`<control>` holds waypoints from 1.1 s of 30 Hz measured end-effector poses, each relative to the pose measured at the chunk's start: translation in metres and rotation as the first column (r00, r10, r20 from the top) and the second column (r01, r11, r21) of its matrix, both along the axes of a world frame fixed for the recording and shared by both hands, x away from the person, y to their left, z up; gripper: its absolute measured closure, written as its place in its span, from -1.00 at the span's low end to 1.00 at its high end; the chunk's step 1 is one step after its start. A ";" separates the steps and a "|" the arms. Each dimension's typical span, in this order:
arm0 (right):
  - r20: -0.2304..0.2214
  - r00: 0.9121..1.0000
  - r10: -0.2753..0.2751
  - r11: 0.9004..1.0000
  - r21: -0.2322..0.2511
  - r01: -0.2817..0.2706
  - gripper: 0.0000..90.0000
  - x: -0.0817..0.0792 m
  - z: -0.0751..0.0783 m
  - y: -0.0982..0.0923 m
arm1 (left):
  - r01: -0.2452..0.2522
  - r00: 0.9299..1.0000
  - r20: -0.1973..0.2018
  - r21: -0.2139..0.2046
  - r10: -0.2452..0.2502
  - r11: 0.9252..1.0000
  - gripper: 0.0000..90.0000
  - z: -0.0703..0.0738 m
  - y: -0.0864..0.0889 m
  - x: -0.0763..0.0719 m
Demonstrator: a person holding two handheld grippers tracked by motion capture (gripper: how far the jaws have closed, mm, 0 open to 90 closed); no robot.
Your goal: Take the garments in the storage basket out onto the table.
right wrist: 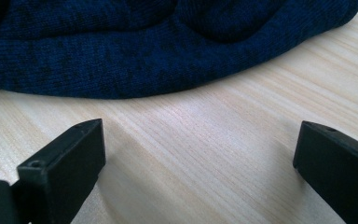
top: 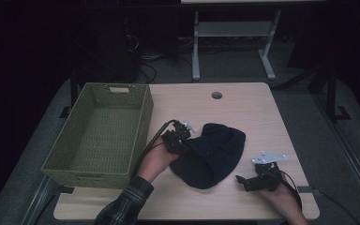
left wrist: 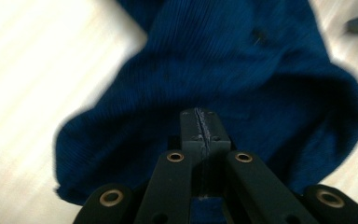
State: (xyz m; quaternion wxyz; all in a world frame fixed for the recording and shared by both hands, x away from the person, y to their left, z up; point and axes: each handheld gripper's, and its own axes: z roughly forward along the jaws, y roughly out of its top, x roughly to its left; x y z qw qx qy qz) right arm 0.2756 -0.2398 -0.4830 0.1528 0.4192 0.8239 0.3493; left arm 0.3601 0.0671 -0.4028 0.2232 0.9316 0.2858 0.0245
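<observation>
A dark blue knit hat [top: 215, 152] lies crumpled in the middle of the light wooden table [top: 248, 105]. My left gripper [top: 187, 143] is at the hat's left edge. In the left gripper view its jaws are pressed together [left wrist: 199, 116] with a thin line of blue fabric [left wrist: 242, 60] pinched in the seam. My right gripper [top: 243, 181] rests low on the table at the hat's lower right. Its jaws stand wide open [right wrist: 200, 128] over bare wood, a short way from the hat's folded brim [right wrist: 144, 51].
A green woven basket [top: 93, 176] sits on the table's left side, close to my left hand. A round cable hole [top: 216, 95] is near the far edge. Beyond the table are desk legs [top: 195, 47] and cables on the floor.
</observation>
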 end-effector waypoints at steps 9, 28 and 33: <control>0.000 1.000 0.000 1.000 0.000 0.000 -0.96 0.000 0.000 0.000 | -0.032 0.999 -0.039 0.049 0.034 0.998 1.00 -0.039 0.008 0.004; 0.000 1.000 0.000 1.000 0.000 0.000 -0.96 0.000 0.000 0.000 | 0.066 0.992 -0.103 -0.043 -0.070 0.997 1.00 -0.041 -0.003 -0.038; 0.001 1.000 0.006 1.000 -0.001 -0.006 -0.96 0.000 0.000 -0.001 | 0.100 0.988 -0.113 -0.058 -0.106 0.993 1.00 -0.042 -0.008 -0.051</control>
